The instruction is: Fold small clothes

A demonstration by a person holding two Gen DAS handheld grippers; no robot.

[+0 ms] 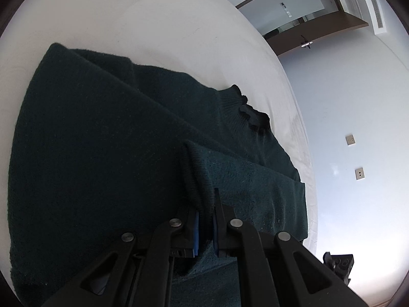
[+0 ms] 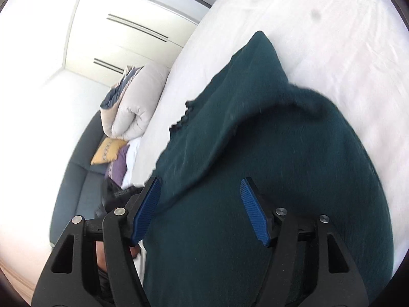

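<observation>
A dark green knitted sweater (image 1: pixel 102 153) lies on a white bed (image 1: pixel 166 25), its ribbed collar (image 1: pixel 250 112) toward the bed's far edge. My left gripper (image 1: pixel 205 204) is shut on the cuff of a sleeve (image 1: pixel 255 186), which lies folded across the sweater's body. In the right wrist view the same sweater (image 2: pixel 281 166) fills the middle, and my right gripper (image 2: pixel 200 186) hangs open just above it, blue pads (image 2: pixel 251 209) apart, holding nothing.
The white bed sheet (image 2: pixel 332 38) spreads around the sweater. Beside the bed stands a dark blue sofa (image 2: pixel 76 179) with a rolled duvet (image 2: pixel 135 105) and a yellow cushion (image 2: pixel 107 151). White wardrobe doors (image 2: pixel 127 33) and a wall with sockets (image 1: pixel 350 139) stand beyond.
</observation>
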